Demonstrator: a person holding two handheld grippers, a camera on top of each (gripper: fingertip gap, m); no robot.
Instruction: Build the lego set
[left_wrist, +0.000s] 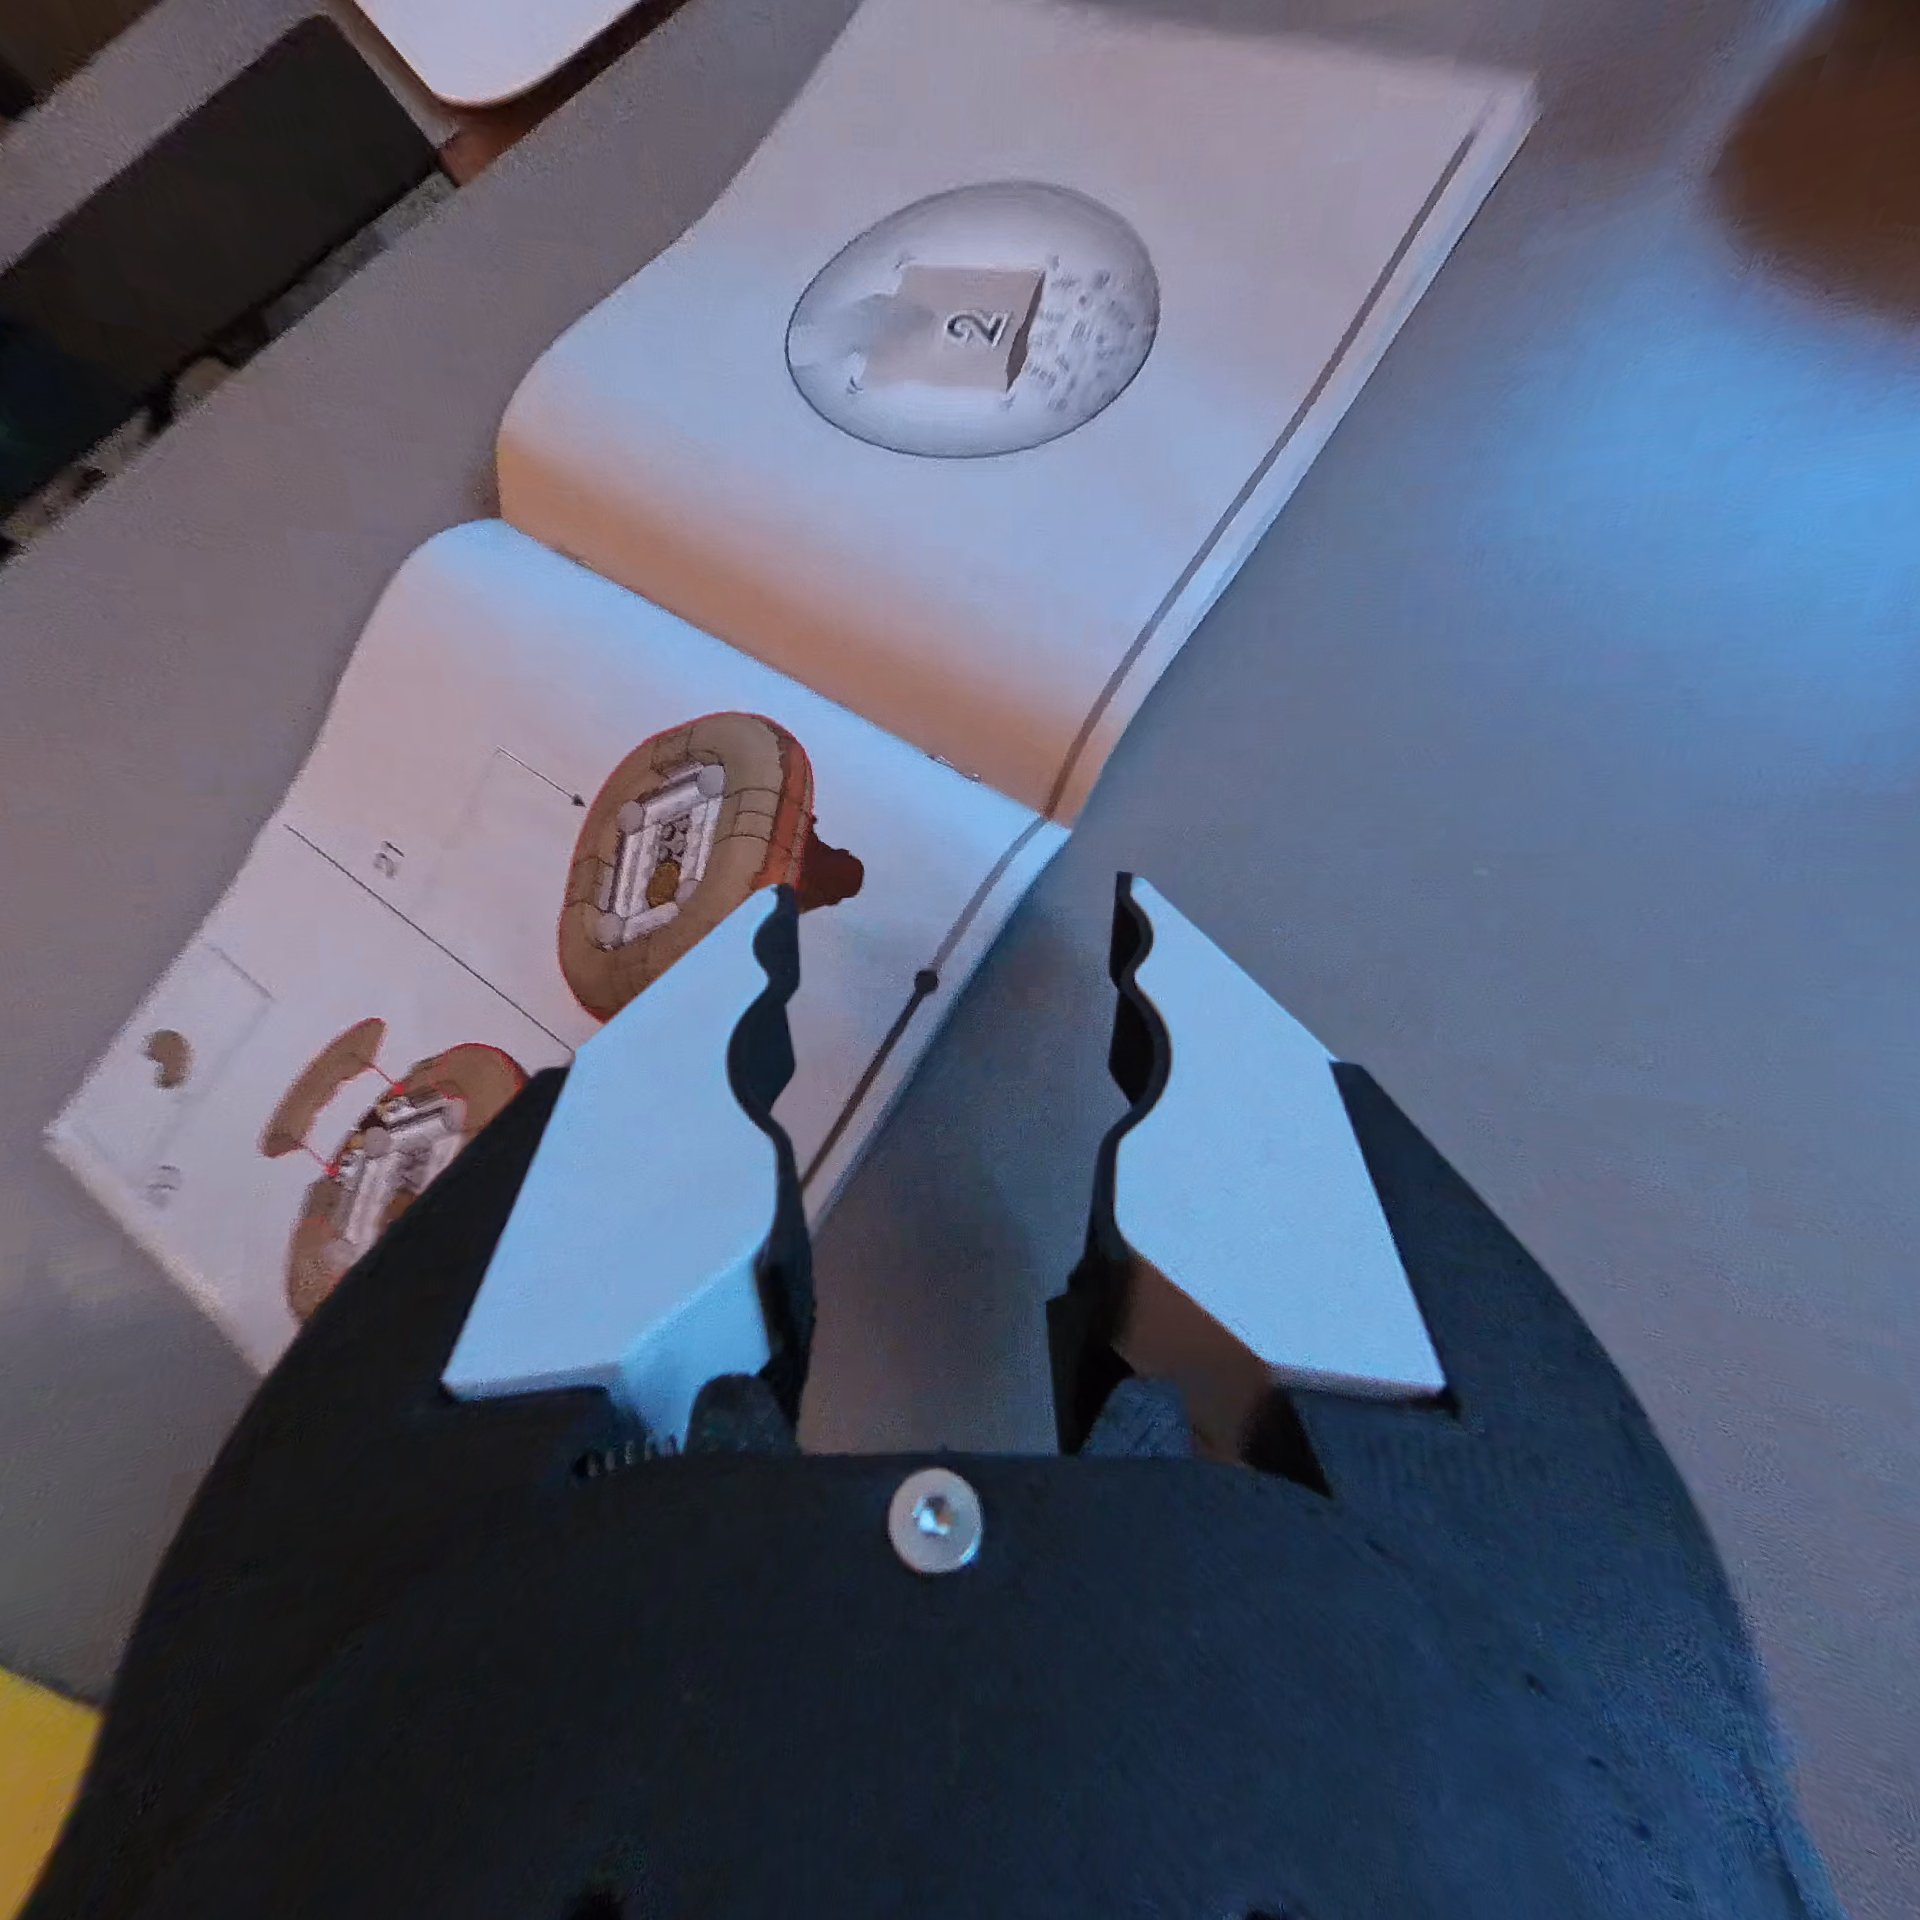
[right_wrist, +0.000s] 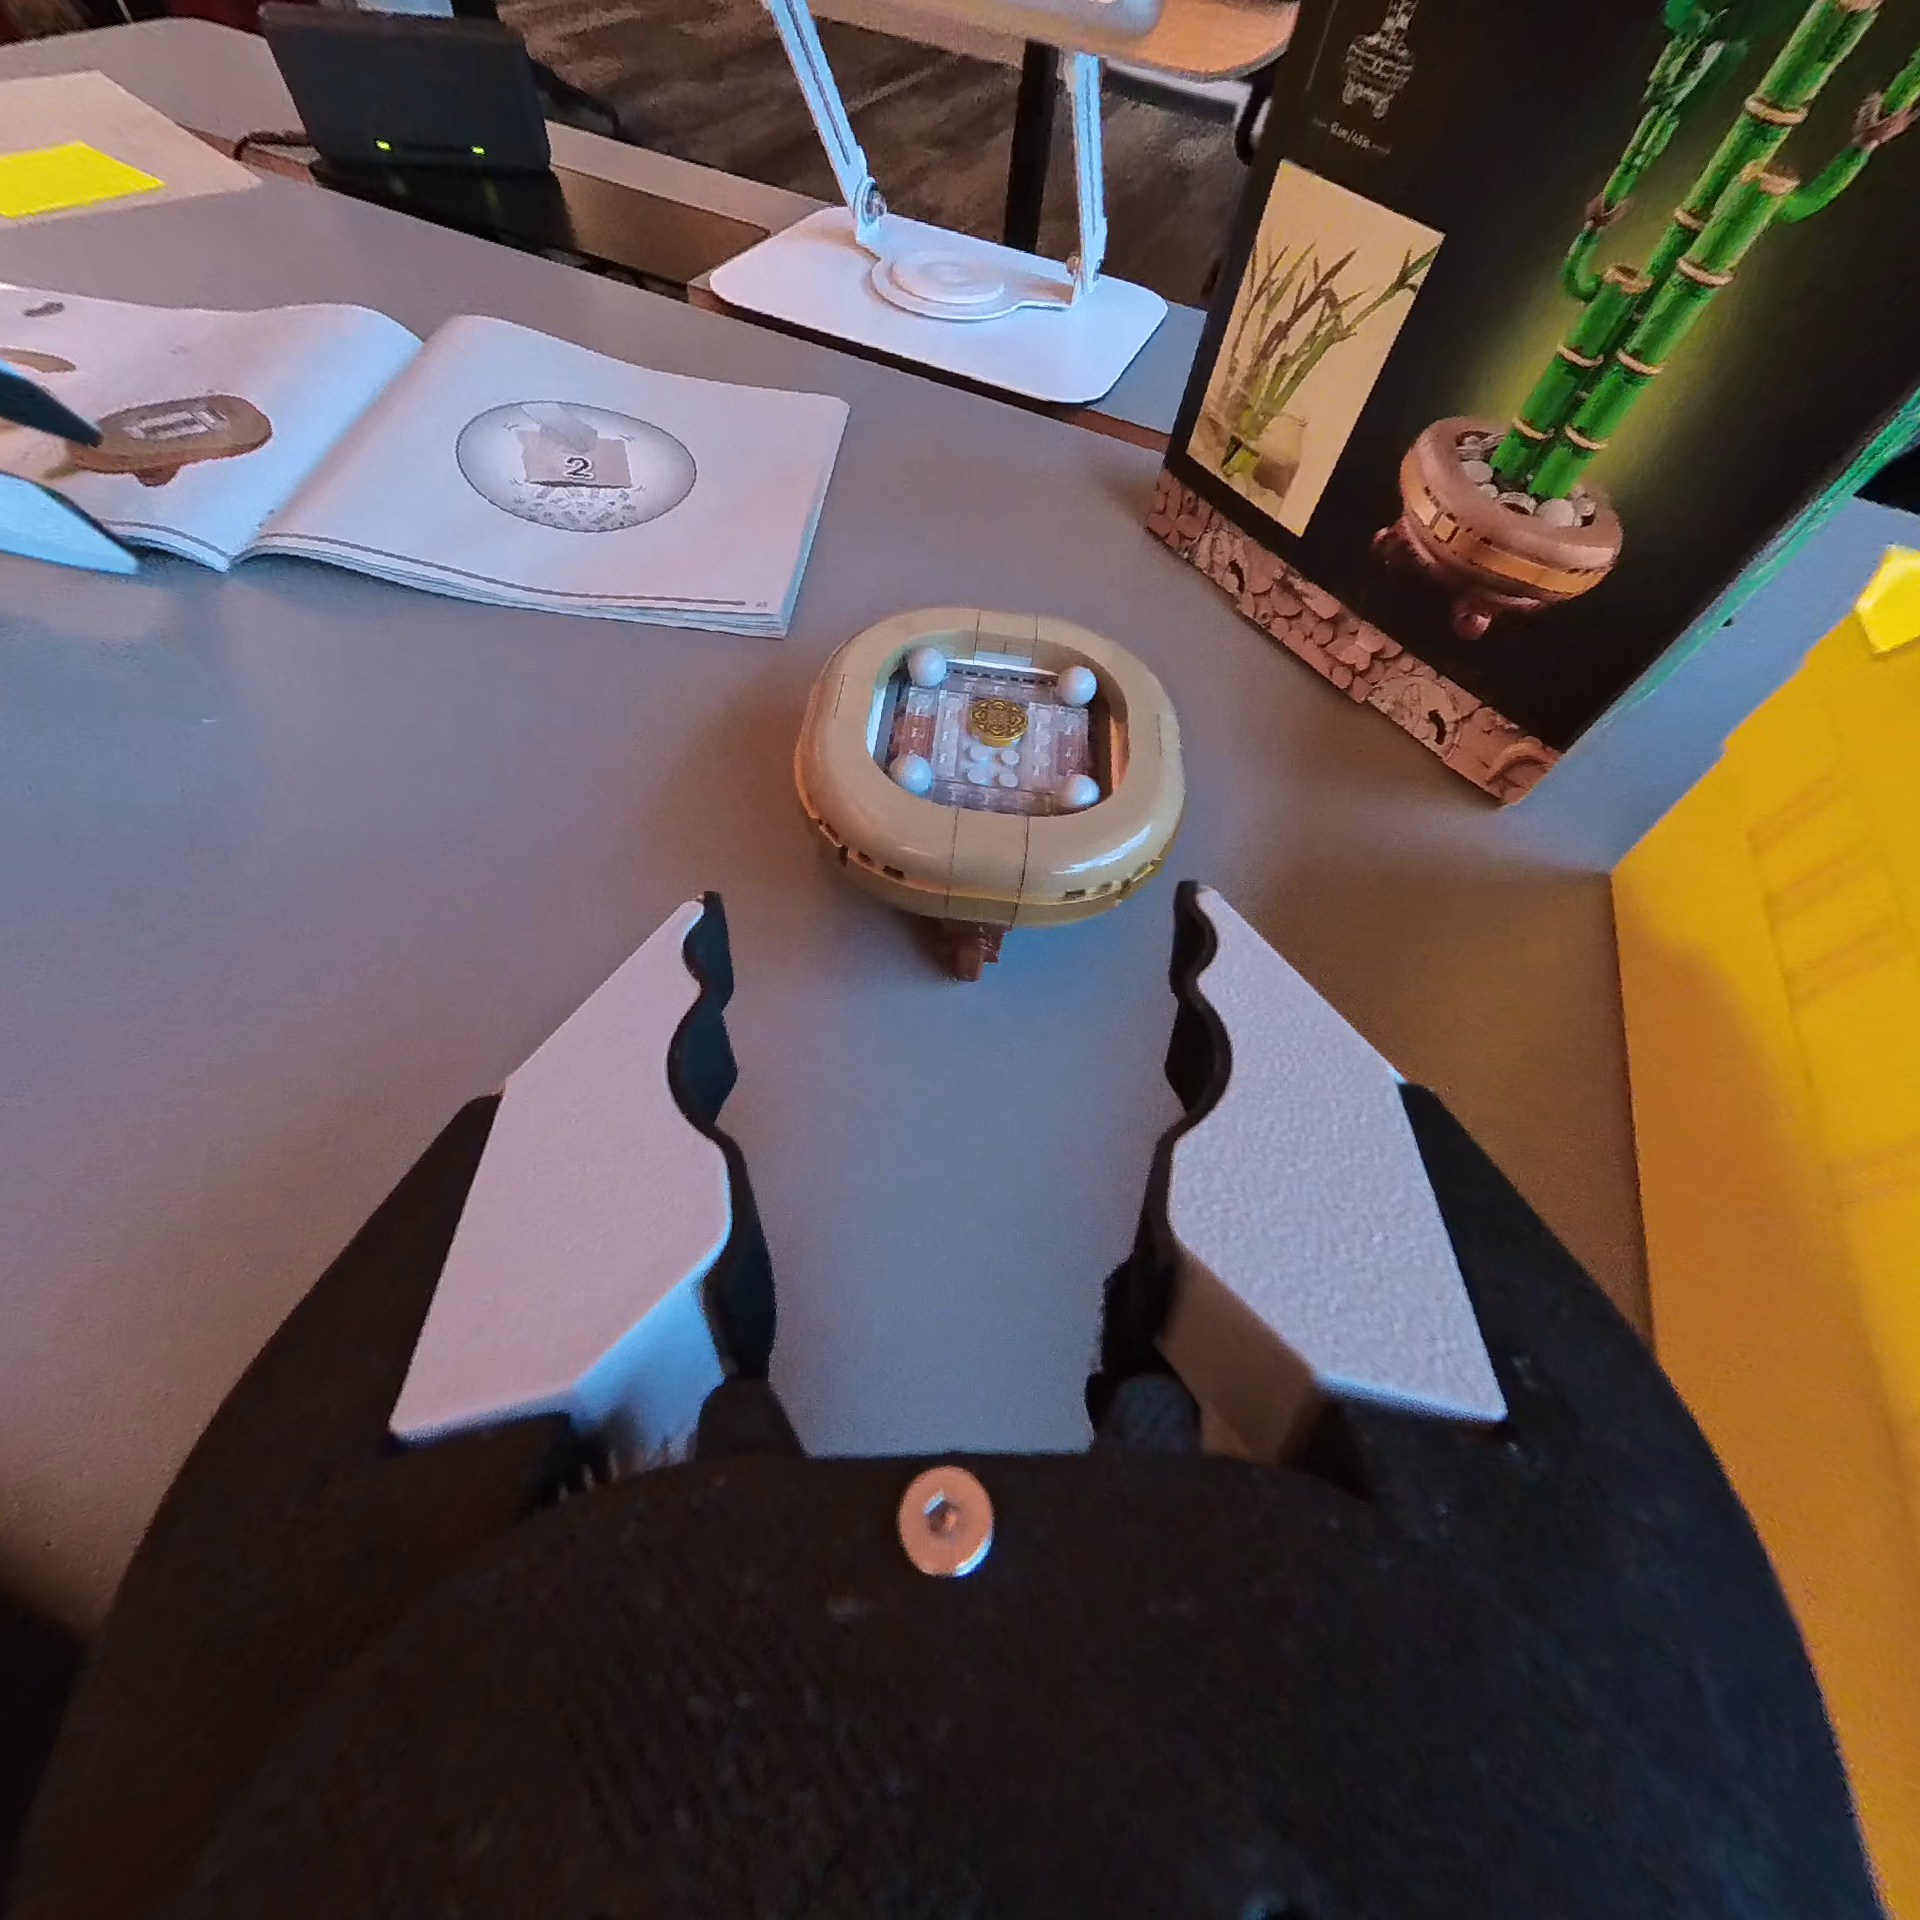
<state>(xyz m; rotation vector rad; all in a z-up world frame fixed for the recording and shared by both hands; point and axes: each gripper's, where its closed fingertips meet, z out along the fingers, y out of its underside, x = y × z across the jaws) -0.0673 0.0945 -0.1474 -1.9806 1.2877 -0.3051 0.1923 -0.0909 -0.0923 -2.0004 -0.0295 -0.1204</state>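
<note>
A tan, rounded lego pot base (right_wrist: 987, 769) on brown feet stands on the grey table (right_wrist: 364, 831); inside it are grey ball pieces at the corners and a gold round tile. My right gripper (right_wrist: 951, 899) is open and empty, just short of the pot base. The open instruction booklet (left_wrist: 831, 499) lies on the table; it also shows in the right wrist view (right_wrist: 520, 478). My left gripper (left_wrist: 956, 894) is open and empty, hovering over the booklet's near edge. Its tip shows at the far left of the right wrist view (right_wrist: 52, 520).
The lego set box (right_wrist: 1538, 395) with a bamboo picture stands at the back right. A yellow bin (right_wrist: 1787, 1039) stands at the right. A white lamp base (right_wrist: 935, 301) and a dark device (right_wrist: 416, 94) are at the back. A yellow note (right_wrist: 73, 177) lies far left.
</note>
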